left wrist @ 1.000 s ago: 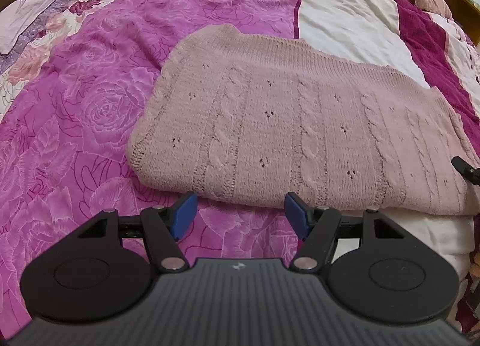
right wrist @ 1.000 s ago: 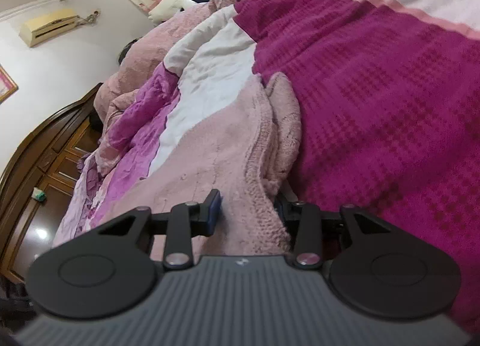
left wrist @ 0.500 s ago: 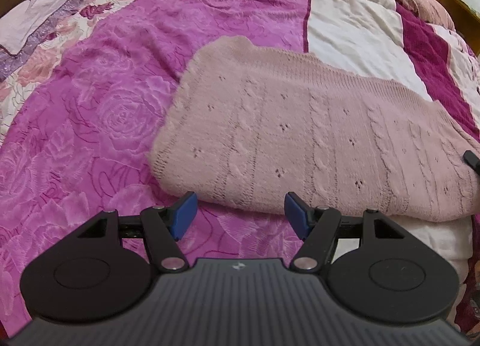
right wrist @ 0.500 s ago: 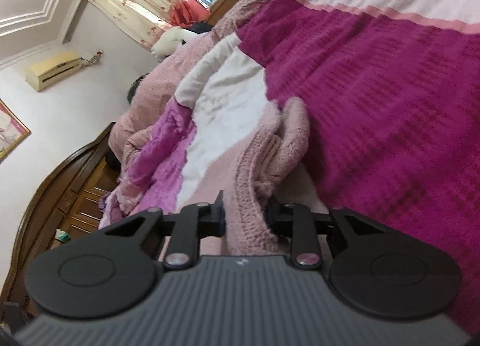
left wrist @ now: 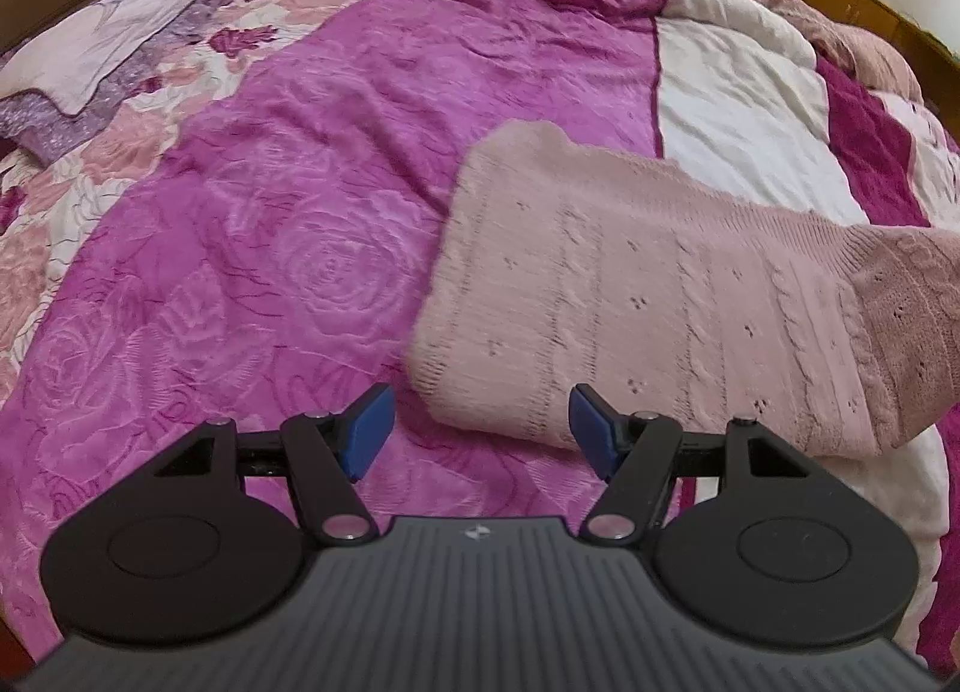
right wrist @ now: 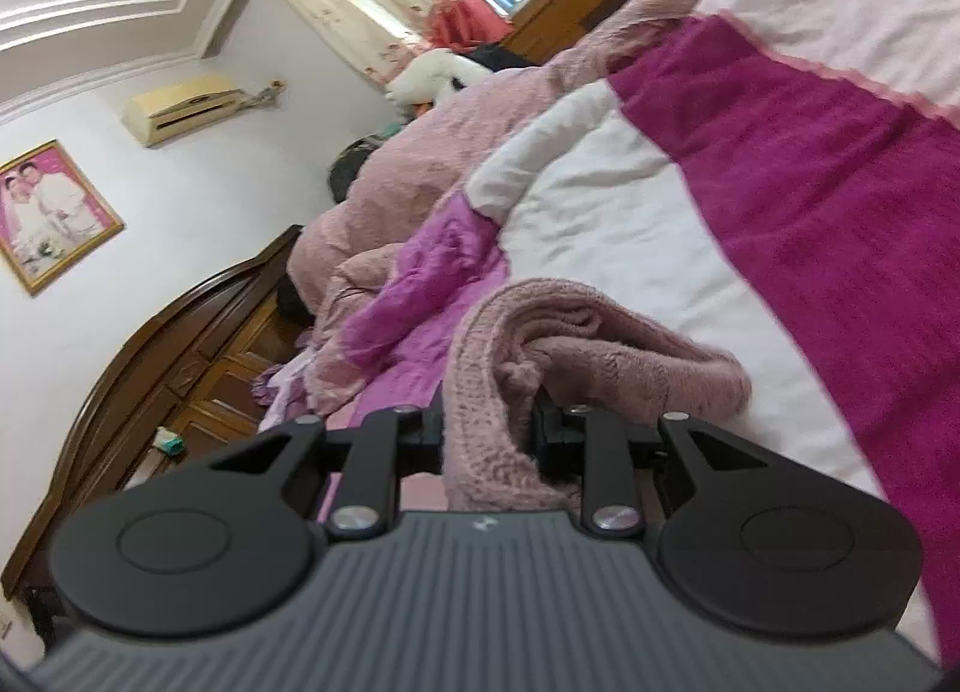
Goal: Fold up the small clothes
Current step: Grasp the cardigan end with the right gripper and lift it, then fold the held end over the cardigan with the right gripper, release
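A dusty-pink cable-knit sweater [left wrist: 648, 308] lies folded on the bed, right of centre in the left wrist view, and its right end curls up off the blanket. My left gripper [left wrist: 483, 431] stands open just in front of the sweater's near edge, nothing between its blue pads. In the right wrist view my right gripper [right wrist: 489, 440] is shut on a bunched edge of the sweater [right wrist: 576, 356], which rises in a thick roll between the black fingers and drapes back onto the white patch of the blanket.
A magenta rose-patterned blanket [left wrist: 252, 248] with white and dark pink patches covers the bed. A lilac floral cloth [left wrist: 90, 56] lies far left. Dark wooden headboard [right wrist: 150, 374], crumpled pink bedding [right wrist: 420, 176], a wall picture and an air conditioner are visible behind.
The right gripper closed on the sweater's edge and lifted it, so the right end now curls upward. The left gripper drew back and left, still open.
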### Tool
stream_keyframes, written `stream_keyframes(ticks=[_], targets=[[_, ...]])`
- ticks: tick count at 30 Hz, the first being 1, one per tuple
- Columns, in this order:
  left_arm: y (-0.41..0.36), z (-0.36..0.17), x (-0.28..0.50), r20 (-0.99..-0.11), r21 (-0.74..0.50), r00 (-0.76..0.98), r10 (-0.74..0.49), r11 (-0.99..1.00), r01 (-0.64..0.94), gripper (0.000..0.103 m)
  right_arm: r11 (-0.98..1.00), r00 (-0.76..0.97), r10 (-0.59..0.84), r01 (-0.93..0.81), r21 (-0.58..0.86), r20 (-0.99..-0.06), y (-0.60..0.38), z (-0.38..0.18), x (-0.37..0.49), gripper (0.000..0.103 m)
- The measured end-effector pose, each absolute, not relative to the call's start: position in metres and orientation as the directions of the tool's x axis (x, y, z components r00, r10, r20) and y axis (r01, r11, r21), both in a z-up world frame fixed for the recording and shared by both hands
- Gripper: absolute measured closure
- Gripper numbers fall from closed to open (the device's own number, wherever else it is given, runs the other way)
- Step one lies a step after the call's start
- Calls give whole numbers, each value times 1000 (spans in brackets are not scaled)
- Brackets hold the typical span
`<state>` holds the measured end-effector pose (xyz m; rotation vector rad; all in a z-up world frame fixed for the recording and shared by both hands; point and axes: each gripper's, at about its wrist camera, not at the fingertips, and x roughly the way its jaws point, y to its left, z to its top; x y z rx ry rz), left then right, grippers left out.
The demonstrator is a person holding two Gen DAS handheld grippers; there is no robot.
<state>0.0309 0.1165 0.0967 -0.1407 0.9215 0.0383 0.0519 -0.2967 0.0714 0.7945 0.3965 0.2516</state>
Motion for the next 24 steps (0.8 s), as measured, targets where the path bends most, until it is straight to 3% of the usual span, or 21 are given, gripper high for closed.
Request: stream_keyframes(ticks=[14,24], targets=[[151,101,41,-777,-113,629,-16,987,-114,32,666,836,508,-227,711,-208,-211,111,83,77],[177,96,39,-775,-125,631,-4,981,-147,32,682,755,583,-253,686,-300,-144,88,104,77]])
